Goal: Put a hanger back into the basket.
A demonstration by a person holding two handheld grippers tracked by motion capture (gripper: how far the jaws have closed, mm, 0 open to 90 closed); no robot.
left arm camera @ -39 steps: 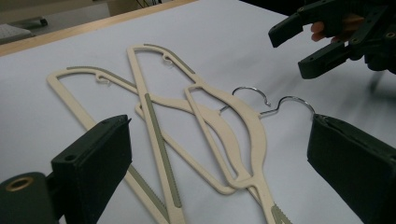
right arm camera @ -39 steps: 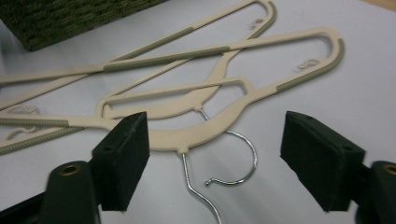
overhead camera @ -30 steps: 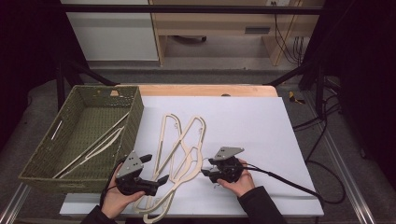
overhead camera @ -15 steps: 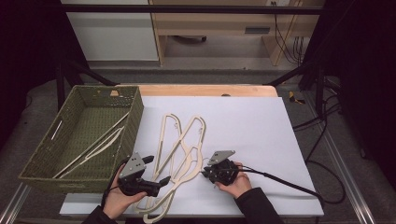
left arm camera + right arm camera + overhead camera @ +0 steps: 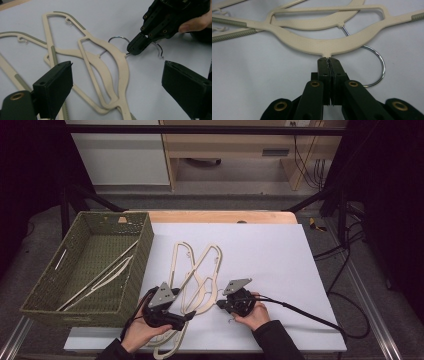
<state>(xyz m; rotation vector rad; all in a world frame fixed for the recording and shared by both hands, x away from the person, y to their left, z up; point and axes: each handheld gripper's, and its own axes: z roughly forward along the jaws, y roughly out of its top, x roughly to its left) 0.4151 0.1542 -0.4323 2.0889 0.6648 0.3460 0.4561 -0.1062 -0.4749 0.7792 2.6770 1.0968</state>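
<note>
Several cream plastic hangers [image 5: 196, 272] lie crossed on the white table top. My right gripper [image 5: 220, 304] has just been closing and is now shut on the neck of the nearest hanger [image 5: 324, 46], where its metal hook starts; in the right gripper view the pads [image 5: 328, 62] meet right below the hanger's curved bar. A chrome hook [image 5: 381, 63] curls beside the jaws. My left gripper [image 5: 188, 317] is held low over the near ends of the hangers, its jaws wide open with nothing gripped. In the left gripper view [image 5: 117, 72] I see the right gripper [image 5: 136, 48] pinching that neck.
A green woven basket [image 5: 143, 245] stands at the left of the table with a few hangers [image 5: 102, 275] lying in it. The table's wooden far edge [image 5: 225, 216] runs behind the white top. A cable [image 5: 310, 315] trails right from the right gripper.
The right gripper's jaws have closed on the hanger's neck. The left gripper has shifted a little to the right, toward the hangers.
</note>
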